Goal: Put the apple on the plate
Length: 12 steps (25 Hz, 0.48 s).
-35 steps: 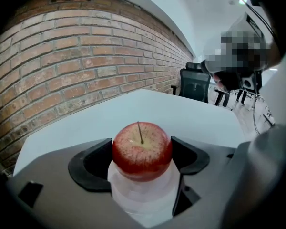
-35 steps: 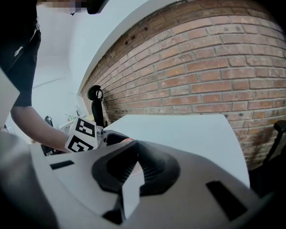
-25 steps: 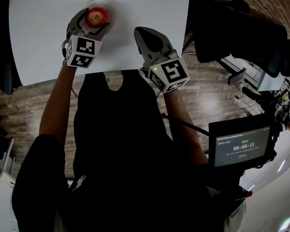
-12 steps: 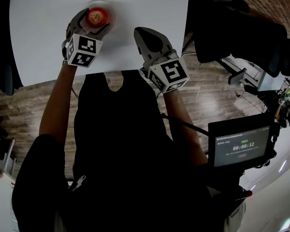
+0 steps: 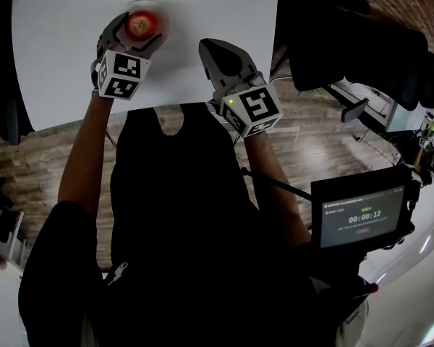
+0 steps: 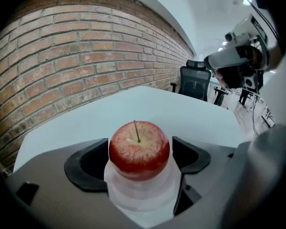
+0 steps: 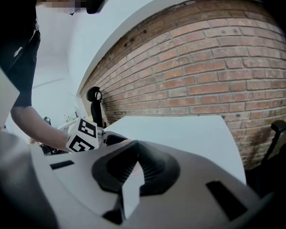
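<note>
A red apple [image 5: 143,24] [image 6: 139,149] with its stem up rests on a small translucent white plate [image 5: 166,26] [image 6: 138,197] at the far left of the white table [image 5: 65,56]. My left gripper [image 5: 142,27] [image 6: 140,150] is shut on the apple, one dark pad against each side. My right gripper [image 5: 205,46] [image 7: 132,163] hovers over the table's near edge, to the right of the plate. Its jaws are shut on nothing. The left gripper's marker cube [image 7: 83,135] shows in the right gripper view.
The table's near edge [image 5: 166,107] runs just under both grippers. Black office chairs [image 5: 362,49] stand on the wooden floor to the right. A monitor with a timer [image 5: 358,219] is at the lower right. A brick wall [image 6: 62,56] runs behind the table.
Almost nothing: the left gripper stays round the apple on the plate and the right gripper keeps its place. The view has shifted slightly.
</note>
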Tool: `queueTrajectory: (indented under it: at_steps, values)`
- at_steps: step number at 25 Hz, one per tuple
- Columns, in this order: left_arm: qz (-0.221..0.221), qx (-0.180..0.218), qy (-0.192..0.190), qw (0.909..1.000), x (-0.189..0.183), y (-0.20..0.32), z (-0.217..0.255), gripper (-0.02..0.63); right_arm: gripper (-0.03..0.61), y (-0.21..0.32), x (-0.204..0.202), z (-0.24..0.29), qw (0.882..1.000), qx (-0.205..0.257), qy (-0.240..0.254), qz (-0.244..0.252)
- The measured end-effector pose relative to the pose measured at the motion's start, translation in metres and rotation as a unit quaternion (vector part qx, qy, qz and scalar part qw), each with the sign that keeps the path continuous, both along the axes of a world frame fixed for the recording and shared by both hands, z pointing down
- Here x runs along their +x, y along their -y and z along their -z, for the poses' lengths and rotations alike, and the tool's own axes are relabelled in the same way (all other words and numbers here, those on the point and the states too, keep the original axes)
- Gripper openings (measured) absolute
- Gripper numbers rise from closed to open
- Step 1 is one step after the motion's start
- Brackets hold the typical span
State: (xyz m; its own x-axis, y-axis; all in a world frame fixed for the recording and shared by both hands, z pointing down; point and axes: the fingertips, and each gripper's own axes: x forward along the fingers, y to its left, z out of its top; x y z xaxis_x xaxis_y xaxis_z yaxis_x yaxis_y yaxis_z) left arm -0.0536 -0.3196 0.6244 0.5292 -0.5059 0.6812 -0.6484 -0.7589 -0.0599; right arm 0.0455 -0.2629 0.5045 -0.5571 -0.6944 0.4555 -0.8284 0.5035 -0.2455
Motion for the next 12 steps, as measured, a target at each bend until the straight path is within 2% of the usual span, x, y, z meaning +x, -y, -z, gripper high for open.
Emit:
queueTrajectory:
  at_steps: [4,12]
  values:
    - [0.003,0.001,-0.002,1.0000,-0.0003,0.0021,0.0002,0.431,0.005,0.0021,-0.0001,0.0020,1.000,0.006,0.001,-0.002]
    - [0.003,0.003,-0.006,1.0000,-0.0012,0.0025,0.0085,0.431,0.005,0.0043,-0.0018,0.0061,1.000,0.009,0.003,0.000]
